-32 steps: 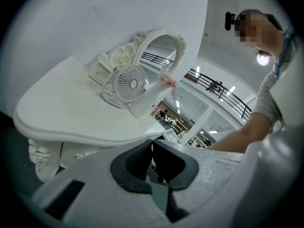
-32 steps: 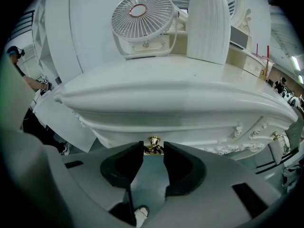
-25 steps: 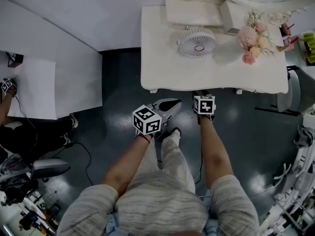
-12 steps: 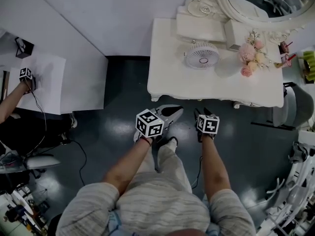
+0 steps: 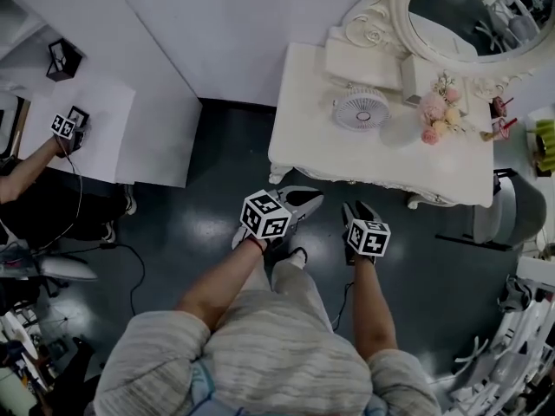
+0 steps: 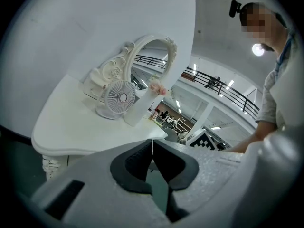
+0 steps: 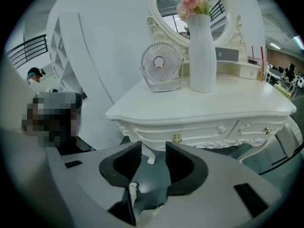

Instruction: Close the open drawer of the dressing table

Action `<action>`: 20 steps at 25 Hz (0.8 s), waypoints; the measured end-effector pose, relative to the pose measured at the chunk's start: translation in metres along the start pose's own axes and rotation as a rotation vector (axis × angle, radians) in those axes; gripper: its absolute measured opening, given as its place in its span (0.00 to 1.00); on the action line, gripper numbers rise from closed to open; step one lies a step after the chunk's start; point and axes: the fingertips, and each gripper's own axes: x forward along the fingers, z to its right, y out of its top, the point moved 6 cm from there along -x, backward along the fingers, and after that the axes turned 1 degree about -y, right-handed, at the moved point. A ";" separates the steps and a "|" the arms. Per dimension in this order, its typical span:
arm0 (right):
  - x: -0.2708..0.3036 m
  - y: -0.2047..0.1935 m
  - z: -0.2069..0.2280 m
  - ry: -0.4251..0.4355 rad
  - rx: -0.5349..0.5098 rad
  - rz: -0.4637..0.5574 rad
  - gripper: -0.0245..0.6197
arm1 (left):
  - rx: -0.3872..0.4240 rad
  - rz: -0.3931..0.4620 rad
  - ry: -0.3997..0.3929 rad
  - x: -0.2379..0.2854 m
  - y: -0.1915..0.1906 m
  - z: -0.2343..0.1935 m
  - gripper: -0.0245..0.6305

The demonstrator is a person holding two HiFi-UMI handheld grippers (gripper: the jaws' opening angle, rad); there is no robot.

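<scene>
**Head view.** White bench (image 5: 347,159) with carved legs, set against a white wall. On its top: a round fan (image 5: 362,109) near the middle, pink flowers (image 5: 431,115) to the fan's right, and an oval mirror (image 5: 451,16) in an ornate frame at the back. The left gripper (image 5: 310,199) is in front of the bench's near edge and clear of it, over the dark floor (image 5: 217,146). The right gripper (image 5: 358,208) is beside it, also in front of the bench and apart from it.

**Left gripper view.** The fingers are together, their tips meeting with nothing between them. Beyond them is a corner of the bench, with the fan, a white vase (image 6: 136,112) and the mirror standing on it.

**Right gripper view.** The fingers are apart and have just been closing; nothing is between them. The bench front lies straight beyond them. The drawer (image 7: 194,135) sits in the carved apron under the bench top, below the fan and vase, with a gold knob (image 7: 176,138) on it. Its front looks flush with the apron. The fingers are not touching it.
</scene>
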 end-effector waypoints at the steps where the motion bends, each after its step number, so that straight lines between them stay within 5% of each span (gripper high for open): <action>1: -0.007 0.005 -0.001 0.003 -0.005 0.020 0.27 | 0.002 0.000 -0.001 -0.001 0.001 0.004 0.07; 7: -0.040 0.025 -0.012 0.035 -0.011 0.120 0.08 | 0.040 -0.006 -0.016 -0.012 0.008 0.022 0.07; 20: -0.099 0.029 -0.016 0.089 0.000 0.213 0.06 | 0.055 0.010 -0.020 -0.006 0.008 0.055 0.07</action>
